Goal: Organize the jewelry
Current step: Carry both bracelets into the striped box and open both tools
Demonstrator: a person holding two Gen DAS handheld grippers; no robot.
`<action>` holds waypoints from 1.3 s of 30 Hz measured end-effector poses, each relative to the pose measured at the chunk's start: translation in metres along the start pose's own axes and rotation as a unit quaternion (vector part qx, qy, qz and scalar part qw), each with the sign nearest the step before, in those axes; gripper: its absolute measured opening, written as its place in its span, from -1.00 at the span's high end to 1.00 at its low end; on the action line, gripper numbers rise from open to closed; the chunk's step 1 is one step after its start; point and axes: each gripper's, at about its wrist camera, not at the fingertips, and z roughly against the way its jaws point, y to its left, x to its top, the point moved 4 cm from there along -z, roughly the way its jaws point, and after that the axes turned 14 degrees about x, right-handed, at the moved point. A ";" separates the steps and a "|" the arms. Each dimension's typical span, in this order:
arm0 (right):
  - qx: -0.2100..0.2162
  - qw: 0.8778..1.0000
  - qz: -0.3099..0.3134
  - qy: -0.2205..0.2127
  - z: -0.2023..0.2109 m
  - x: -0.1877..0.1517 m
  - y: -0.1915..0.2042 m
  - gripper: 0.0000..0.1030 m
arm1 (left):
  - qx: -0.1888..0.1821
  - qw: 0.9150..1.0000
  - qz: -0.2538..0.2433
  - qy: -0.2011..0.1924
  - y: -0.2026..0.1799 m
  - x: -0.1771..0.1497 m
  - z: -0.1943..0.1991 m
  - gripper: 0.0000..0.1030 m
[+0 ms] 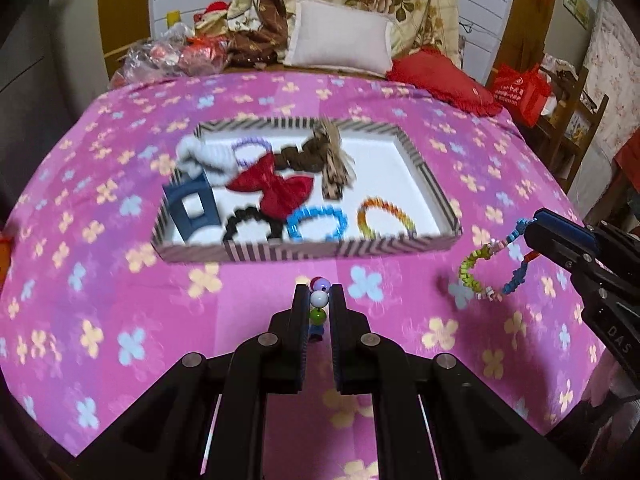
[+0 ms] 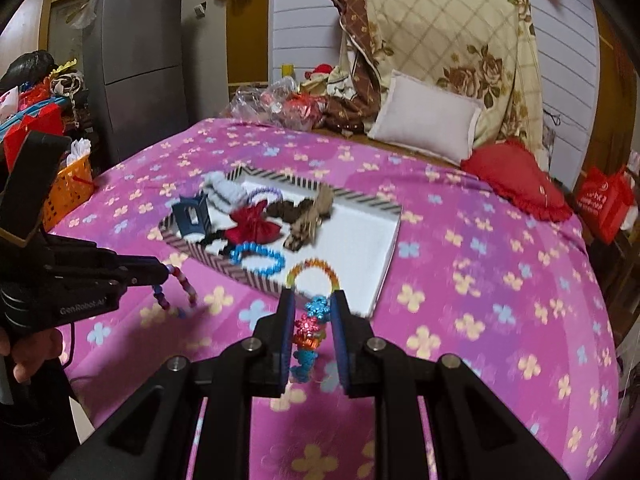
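My left gripper [image 1: 319,292] is shut on a bracelet of large round beads [image 1: 320,299], white, red, green and blue, held above the pink flowered bedcover [image 1: 120,300]. The same gripper [image 2: 164,273] shows in the right wrist view with that bead string [image 2: 182,286] dangling from its tip. My right gripper [image 2: 313,300] is shut on a multicoloured flower-bead bracelet [image 2: 310,332]. From the left wrist view, that bracelet [image 1: 486,270] hangs as a loop from the right gripper [image 1: 534,222]. Ahead lies a striped tray [image 1: 304,249] with a white floor, holding a red bow [image 1: 276,190], a blue bracelet [image 1: 316,224] and a rainbow bracelet [image 1: 386,216].
The tray also holds a blue hair claw [image 1: 192,206], a white scrunchie [image 1: 204,158], a brown scrunchie [image 1: 302,156] and a leopard bow [image 1: 336,168]. A white pillow [image 1: 340,36] and red cushion [image 1: 444,78] lie behind. An orange basket [image 2: 68,188] stands left of the bed.
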 end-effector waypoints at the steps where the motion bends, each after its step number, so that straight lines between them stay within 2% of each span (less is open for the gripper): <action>1: 0.001 1.000 0.000 -0.001 -0.001 0.004 -0.002 0.65 | 0.003 1.000 0.000 -0.004 0.002 0.005 0.001 0.74; 9: 0.003 1.000 -0.004 -0.002 -0.022 0.039 -0.021 0.65 | 0.010 1.000 0.001 -0.014 -0.001 0.037 -0.003 0.74; 16: 0.009 1.000 -0.019 0.017 -0.056 0.051 -0.040 0.65 | 0.009 1.000 -0.001 -0.011 -0.015 0.062 -0.019 0.74; 22: 0.021 0.999 -0.039 0.030 -0.088 0.058 -0.061 0.65 | -0.027 1.000 0.007 -0.004 -0.036 0.083 -0.032 0.74; 26: 0.035 0.997 -0.062 0.031 -0.109 0.061 -0.077 0.65 | -0.055 0.998 0.019 0.013 -0.049 0.091 -0.056 0.74; 29: 0.041 0.996 -0.074 0.038 -0.129 0.064 -0.090 0.65 | -0.044 0.998 0.025 0.033 -0.050 0.090 -0.086 0.74; 33: 0.023 0.995 -0.077 0.060 -0.158 0.063 -0.109 0.65 | -0.011 0.997 0.031 0.065 -0.039 0.081 -0.117 0.74; 39: -0.007 0.993 -0.084 0.084 -0.191 0.058 -0.137 0.65 | 0.012 0.996 0.030 0.078 -0.028 0.073 -0.133 0.74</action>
